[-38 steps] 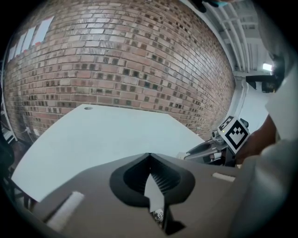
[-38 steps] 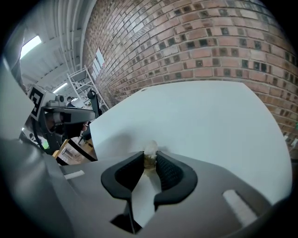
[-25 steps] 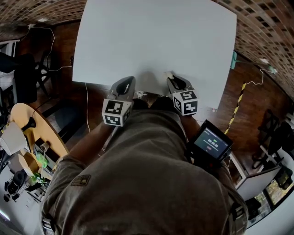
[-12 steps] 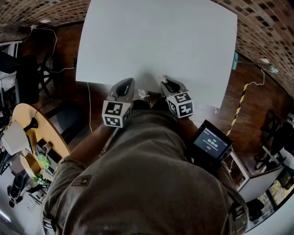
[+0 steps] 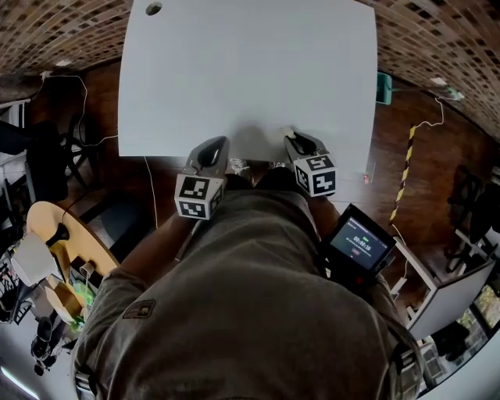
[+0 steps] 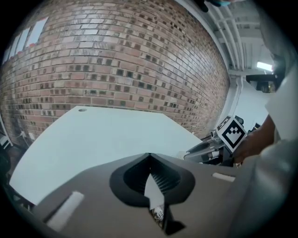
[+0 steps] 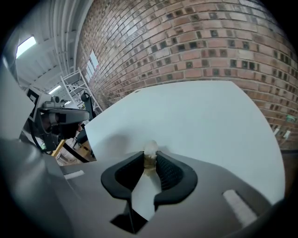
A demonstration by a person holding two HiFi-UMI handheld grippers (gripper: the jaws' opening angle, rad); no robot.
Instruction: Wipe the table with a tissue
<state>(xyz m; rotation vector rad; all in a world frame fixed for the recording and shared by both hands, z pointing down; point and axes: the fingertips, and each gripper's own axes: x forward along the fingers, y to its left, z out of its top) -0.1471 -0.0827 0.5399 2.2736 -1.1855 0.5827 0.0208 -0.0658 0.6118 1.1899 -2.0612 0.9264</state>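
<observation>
The white table point(image 5: 250, 70) fills the upper head view. Both grippers hover at its near edge, close to the person's body. My right gripper point(image 5: 294, 139) is shut on a small crumpled wad of tissue point(image 7: 150, 149) that pokes out between the fingertips, just above the table point(image 7: 200, 116). My left gripper point(image 5: 212, 148) sits beside it on the left, jaws shut with nothing visible between them point(image 6: 149, 157). The left gripper view shows the table point(image 6: 93, 135) ahead and the right gripper point(image 6: 205, 149) off to the right.
A small round hole point(image 5: 153, 8) marks the table's far left corner. A brick wall point(image 6: 116, 60) stands behind the table. A handheld screen point(image 5: 359, 244) hangs at the person's right side. A round wooden table point(image 5: 66, 234) with clutter stands at the left.
The right gripper shifted slightly left, then back right along the near edge. The head view tilted, showing more of the table's far side. The left gripper has barely moved.
</observation>
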